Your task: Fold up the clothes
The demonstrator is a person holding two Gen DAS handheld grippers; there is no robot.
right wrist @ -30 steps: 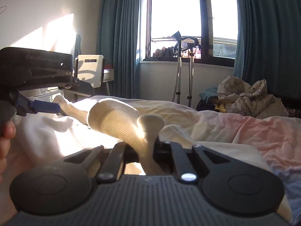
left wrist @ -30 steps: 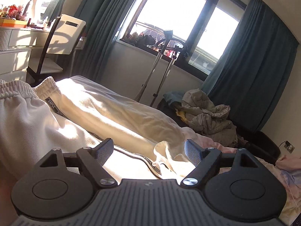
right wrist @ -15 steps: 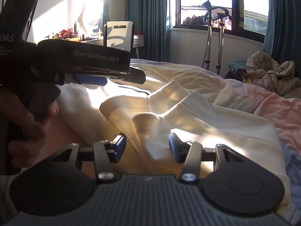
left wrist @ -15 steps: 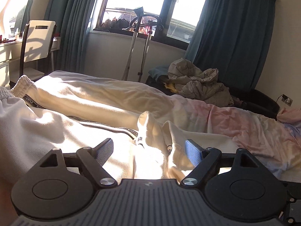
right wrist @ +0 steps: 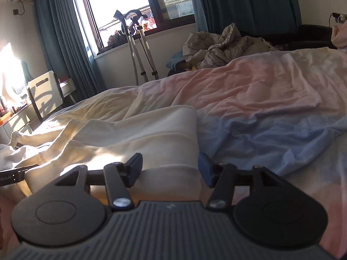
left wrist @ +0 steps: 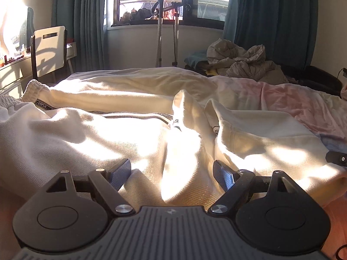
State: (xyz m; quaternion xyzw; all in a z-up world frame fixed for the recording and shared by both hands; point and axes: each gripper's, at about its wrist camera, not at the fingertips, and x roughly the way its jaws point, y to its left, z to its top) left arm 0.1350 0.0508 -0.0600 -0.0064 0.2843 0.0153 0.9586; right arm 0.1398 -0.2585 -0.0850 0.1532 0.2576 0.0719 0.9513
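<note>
Left gripper (left wrist: 172, 170) spread, right gripper (right wrist: 170, 166) too — low

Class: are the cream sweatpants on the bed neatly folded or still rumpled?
Rumpled: the cream sweatpants lie bunched in loose ridges, a leg stretched toward its cuff.

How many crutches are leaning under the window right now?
2. Both crutches stand side by side against the wall below the window: one on the left, the other just right of it. Nothing suggests a third, though the curtains could hide one.
</note>
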